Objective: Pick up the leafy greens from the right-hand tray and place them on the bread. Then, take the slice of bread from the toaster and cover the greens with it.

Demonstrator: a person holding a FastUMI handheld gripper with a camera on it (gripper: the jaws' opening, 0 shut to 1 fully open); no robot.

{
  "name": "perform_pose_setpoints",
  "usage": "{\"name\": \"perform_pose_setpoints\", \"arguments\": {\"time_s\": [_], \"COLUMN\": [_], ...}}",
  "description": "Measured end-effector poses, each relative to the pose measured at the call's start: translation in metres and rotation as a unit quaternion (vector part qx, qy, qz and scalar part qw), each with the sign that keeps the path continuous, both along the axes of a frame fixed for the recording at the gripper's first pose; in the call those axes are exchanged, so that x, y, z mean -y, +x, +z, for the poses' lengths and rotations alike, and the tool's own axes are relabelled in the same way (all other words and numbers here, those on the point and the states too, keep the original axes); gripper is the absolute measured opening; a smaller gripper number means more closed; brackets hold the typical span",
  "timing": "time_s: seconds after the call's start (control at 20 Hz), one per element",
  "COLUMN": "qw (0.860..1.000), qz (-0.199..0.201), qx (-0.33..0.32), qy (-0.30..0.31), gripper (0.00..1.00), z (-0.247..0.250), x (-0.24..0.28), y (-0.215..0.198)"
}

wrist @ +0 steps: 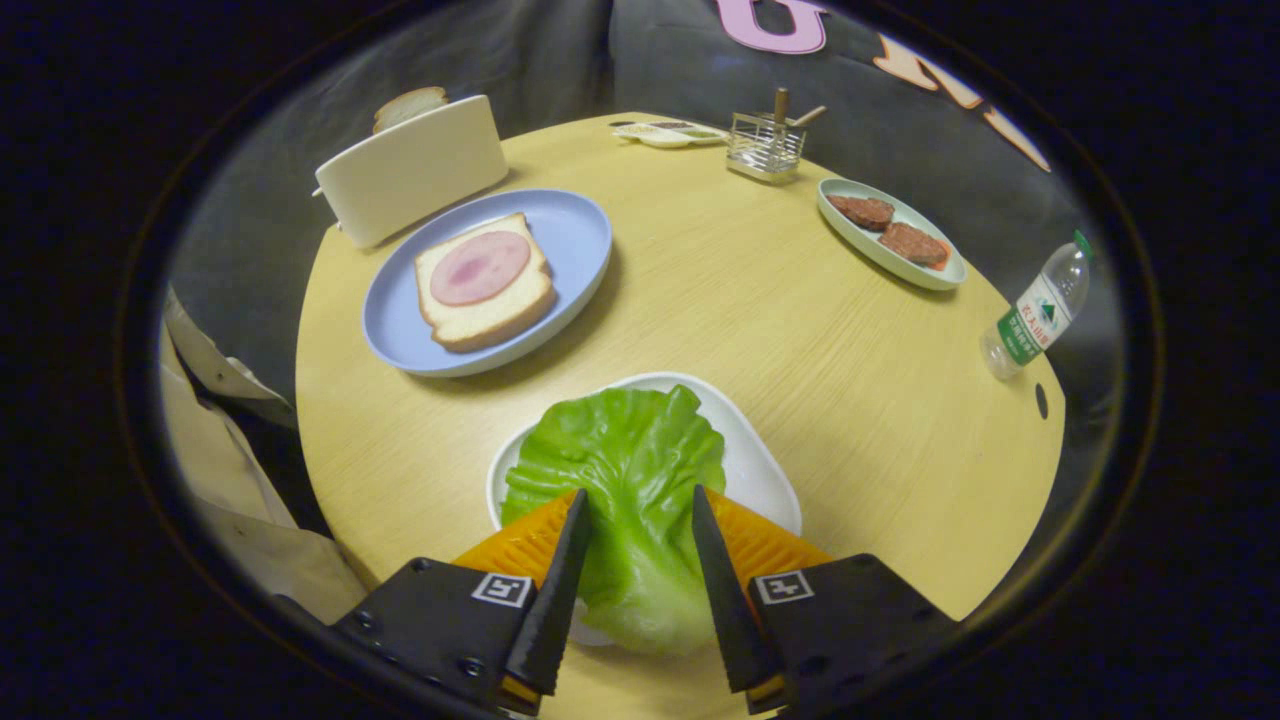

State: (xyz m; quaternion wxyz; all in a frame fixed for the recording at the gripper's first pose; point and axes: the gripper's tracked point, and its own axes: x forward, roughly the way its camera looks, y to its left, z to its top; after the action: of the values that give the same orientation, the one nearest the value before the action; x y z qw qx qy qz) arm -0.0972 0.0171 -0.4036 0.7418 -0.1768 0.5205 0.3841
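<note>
Claw (637,505) hangs over the near edge of the round wooden table (780,330), its 2 fingers (560,580) spread to a middling gap on either side of the lettuce leaf (625,470). Stem end of the leaf lies between the fingers; whether the inner faces actually touch it, cannot tell. No clear pinch seen.

Lettuce leaf lies on a white tray (760,450), leafy end pointing away from the claw, pale stem toward it.

Beyond the tray and to the left: blue plate (580,230) with 1 slice of bread (490,310) lying flat, a round pink slice of ham (480,267) on top of it.

Behind the blue plate, just beside its far rim: cream toaster (415,170), 1 bread slice (410,103) standing up out of its slot.

Far right side of table: oval pale-green dish (850,235) holding 2 brownish-red meat patties (865,211). Near it, further back, a wire holder (765,145) with wooden sticks, and a small flat dish (670,133) beside that.

Plastic water bottle (1035,310) with green label at the right edge of the table, tilted in this view
</note>
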Motion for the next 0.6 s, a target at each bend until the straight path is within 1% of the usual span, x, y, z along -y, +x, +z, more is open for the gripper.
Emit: {"name": "perform_pose_setpoints", "arguments": {"time_s": [0.15, 0.25, 0.3, 0.4, 0.6], "qw": [1.0, 1.0, 1.0, 1.0, 1.0], "qz": [-0.005, 0.004, 0.008, 0.009, -0.007], "qx": [0.001, 0.004, 0.008, 0.008, 0.004], "qy": [0.007, 0.005, 0.007, 0.003, 0.001], "gripper": [0.38, 0.25, 0.22, 0.09, 0.09], "z": [0.003, 0.001, -0.001, 0.002, 0.009], "x": [-0.003, -0.007, -0.01, -0.009, -0.007], "y": [0.0, -0.003, -0.006, -0.004, -0.004]}}
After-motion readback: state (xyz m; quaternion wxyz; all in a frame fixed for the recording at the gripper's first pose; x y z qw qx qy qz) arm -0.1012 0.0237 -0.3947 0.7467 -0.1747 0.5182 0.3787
